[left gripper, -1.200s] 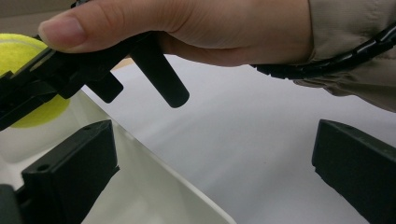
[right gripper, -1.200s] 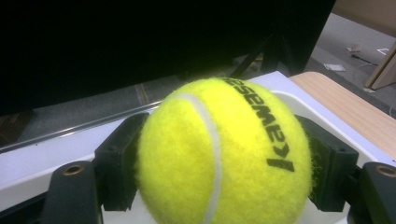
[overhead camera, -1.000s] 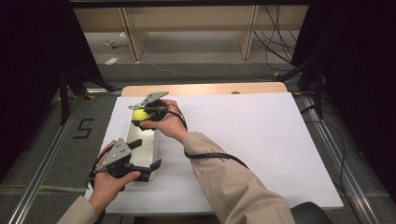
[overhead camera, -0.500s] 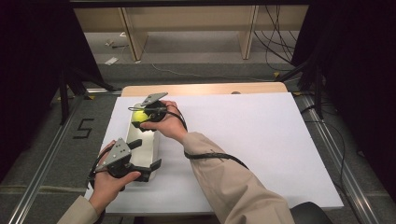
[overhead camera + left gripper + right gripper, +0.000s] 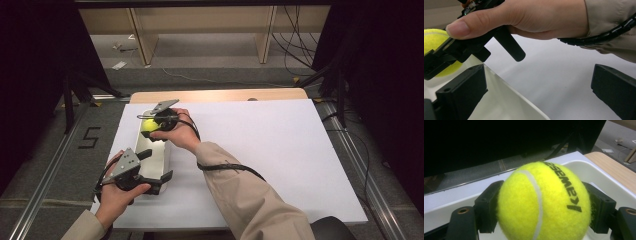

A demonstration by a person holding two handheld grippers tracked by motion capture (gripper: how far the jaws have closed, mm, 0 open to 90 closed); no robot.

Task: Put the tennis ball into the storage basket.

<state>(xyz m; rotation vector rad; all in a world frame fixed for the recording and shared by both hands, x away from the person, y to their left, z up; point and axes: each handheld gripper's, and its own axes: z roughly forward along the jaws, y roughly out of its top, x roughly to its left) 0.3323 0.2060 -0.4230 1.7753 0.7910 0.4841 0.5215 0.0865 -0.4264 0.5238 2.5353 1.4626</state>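
On my high view, at the left, the left gripper (image 5: 156,166) sits at the near end of a long white tray (image 5: 156,159), held in the person's left hand (image 5: 116,196). I note its jaws are spread wide: one jaw is over the tray's inside, the other outside its right wall, so they straddle that wall. In the left gripper view the two black jaws stand well apart with the tray's rim (image 5: 506,93) between them and nothing gripped; I cannot tell whether either jaw touches the wall.

Moving right and toward the far end of the tray, the right gripper (image 5: 148,126) is held in the right hand (image 5: 179,135), whose arm crosses the white sheet (image 5: 260,145) covering the table. I record it clamped on a yellow tennis ball (image 5: 147,125). The right gripper view confirms this: both jaw pads press the ball's (image 5: 543,202) sides, black lettering facing up, with the tray's inside (image 5: 584,171) directly behind and below. The ball is thus held over the tray's far end

Right of the tray, the sheet is bare
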